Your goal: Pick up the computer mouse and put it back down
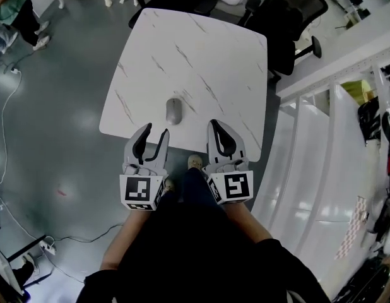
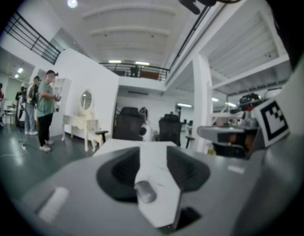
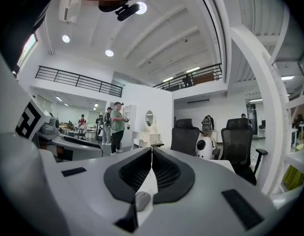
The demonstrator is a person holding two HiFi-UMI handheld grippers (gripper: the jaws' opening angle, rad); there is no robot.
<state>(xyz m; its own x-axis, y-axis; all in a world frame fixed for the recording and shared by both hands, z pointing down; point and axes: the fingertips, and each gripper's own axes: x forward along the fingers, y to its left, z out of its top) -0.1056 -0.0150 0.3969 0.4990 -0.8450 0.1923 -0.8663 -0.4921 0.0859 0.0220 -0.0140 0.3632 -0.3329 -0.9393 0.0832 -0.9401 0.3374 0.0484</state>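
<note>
A grey computer mouse (image 1: 174, 111) lies on the white marble-patterned table (image 1: 201, 49), close to its near edge. Both grippers hover just short of that edge, pointing at the table. My left gripper (image 1: 151, 132) is below and left of the mouse, its jaws apart with nothing between them. In the left gripper view the mouse (image 2: 145, 191) shows on the table (image 2: 157, 166) through the gap of the left gripper (image 2: 153, 154). My right gripper (image 1: 218, 126) is below and right of the mouse, its fingertips touching. The right gripper (image 3: 151, 149) view shows the mouse (image 3: 141, 200) low, behind the closed tips.
Black office chairs (image 1: 289, 24) stand at the table's far side. White sloping panels (image 1: 308, 150) run along the right. A person in green (image 1: 12, 8) stands at the far left, and cables (image 1: 5, 106) trail over the grey floor. My shoe (image 1: 195, 163) is under the near edge.
</note>
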